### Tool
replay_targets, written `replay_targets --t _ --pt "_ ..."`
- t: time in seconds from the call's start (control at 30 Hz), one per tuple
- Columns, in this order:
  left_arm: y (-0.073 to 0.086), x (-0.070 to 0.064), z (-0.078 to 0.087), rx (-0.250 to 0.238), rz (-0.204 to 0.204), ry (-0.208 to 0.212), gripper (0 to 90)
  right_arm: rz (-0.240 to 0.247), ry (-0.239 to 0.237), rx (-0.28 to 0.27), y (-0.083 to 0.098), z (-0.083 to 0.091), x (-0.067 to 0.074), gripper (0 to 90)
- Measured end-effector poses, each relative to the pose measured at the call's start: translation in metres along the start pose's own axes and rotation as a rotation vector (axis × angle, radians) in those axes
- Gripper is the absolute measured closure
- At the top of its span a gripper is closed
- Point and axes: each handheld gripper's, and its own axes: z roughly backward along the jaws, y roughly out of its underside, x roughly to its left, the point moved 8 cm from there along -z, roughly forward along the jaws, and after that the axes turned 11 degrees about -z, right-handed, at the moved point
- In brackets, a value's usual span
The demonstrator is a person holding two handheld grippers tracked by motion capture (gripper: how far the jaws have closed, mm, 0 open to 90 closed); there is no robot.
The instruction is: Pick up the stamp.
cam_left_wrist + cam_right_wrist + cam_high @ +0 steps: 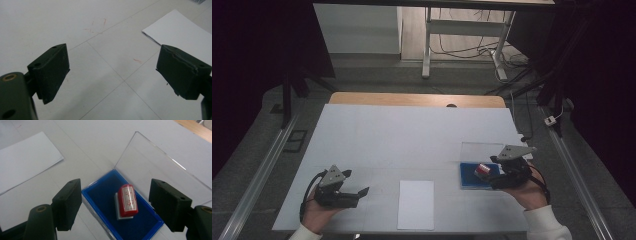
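The left gripper (362, 192) hangs low over the surface (412, 130) with its jaws wide apart and nothing between them. The sheet of white paper (416, 204) lies just beyond its right jaw. The risk here is slight: a careless sweep toward that side could catch the paper's edge and skid it across the smooth surface.

The right gripper (115, 205) is also spread open, its jaws on either side of the red stamp (128, 200) without touching it. The stamp rests on the blue pad inside the ink-pad case (100, 186), directly ahead of the gripper. The clear lid (160, 167) stands open beyond (hard to see, so easy to knock). If the jaws close off-centre, the rounded red handle could roll or tip on the pad. A low jaw could also snag the case rim and drag the whole thing.

The handle carries a white label with red marks, probably characters, too blurred to read.
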Motion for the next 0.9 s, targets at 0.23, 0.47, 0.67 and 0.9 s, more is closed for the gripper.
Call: replay_targets --t 0.23,0.47,0.67,0.9 --pt "0.0 0.001 -0.001 0.002 0.002 0.0 11.1 -0.021 -0.026 0.091 -0.011 -0.008 0.001 27.7" --pt "0.001 0.001 0.001 -0.004 -0.003 -0.005 11.4 0.009 -0.035 0.148 -0.004 -0.021 0.001 29.8" --pt "0.002 -0.001 0.0 0.004 -0.009 -0.001 11.6 0.022 -0.021 0.173 0.002 -0.033 -0.004 31.1" --pt "0.004 -0.001 -0.002 0.013 -0.012 -0.002 11.8 0.008 0.026 0.165 0.007 -0.038 -0.019 33.2"
